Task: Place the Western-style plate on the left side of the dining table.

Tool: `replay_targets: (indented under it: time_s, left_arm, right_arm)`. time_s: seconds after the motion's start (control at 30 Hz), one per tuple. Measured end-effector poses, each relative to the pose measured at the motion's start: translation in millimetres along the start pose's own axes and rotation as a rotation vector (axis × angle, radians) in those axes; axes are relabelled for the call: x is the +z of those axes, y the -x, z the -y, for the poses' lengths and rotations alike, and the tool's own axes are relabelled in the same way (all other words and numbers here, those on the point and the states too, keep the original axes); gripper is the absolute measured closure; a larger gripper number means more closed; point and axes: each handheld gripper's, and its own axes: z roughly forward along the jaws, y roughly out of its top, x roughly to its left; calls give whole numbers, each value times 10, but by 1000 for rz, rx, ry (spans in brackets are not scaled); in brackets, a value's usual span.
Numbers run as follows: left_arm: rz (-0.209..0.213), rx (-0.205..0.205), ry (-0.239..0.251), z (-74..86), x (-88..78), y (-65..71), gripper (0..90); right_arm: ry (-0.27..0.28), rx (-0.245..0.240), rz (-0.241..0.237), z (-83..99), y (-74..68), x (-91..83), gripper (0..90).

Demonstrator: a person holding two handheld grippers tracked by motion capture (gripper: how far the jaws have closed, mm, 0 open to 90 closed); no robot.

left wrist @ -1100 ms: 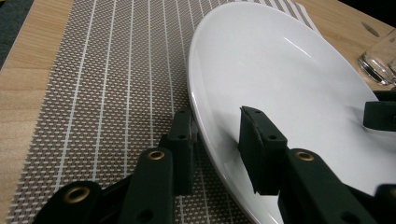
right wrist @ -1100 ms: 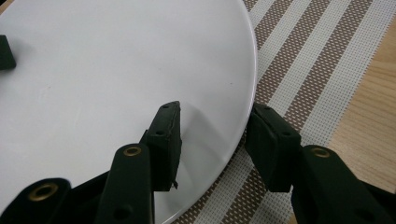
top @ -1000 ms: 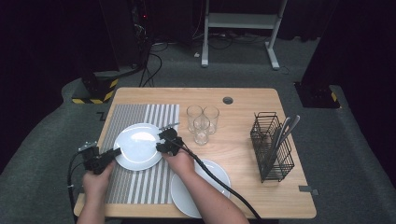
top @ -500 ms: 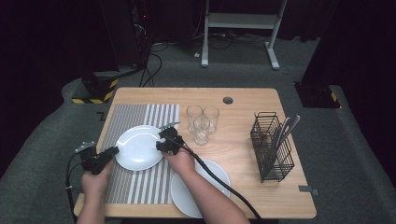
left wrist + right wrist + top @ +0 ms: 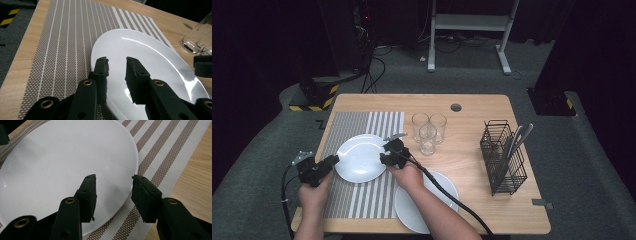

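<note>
A white plate [image 5: 360,159] lies on the striped placemat [image 5: 357,125], seen close in the left gripper view [image 5: 150,57] and the right gripper view [image 5: 62,157]. My left gripper [image 5: 332,161] is at the plate's left rim. Its jaws [image 5: 117,62] have just been closing and straddle the rim with a gap showing, one jaw outside the plate and one over it. My right gripper [image 5: 384,159] is at the plate's right rim, open [image 5: 113,178], with one jaw over the plate and the other over the placemat.
A second white plate [image 5: 412,210] lies at the table's front, under my right forearm. Three glasses [image 5: 428,131] stand just right of the placemat. A black wire basket [image 5: 504,160] with cutlery stands at the right.
</note>
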Motion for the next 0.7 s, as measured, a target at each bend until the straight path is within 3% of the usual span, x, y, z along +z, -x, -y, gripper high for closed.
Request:
replay_targets:
  time_s: [0.27,0.7]
  left_arm:
    - [-12,36,9,2,-35,70,638]
    - [-24,136,12,66,-60,275,572]
  right_arm:
    - [31,-14,-12,105,28,-140,541]
    - [108,-89,-39,325,76,-483,546]
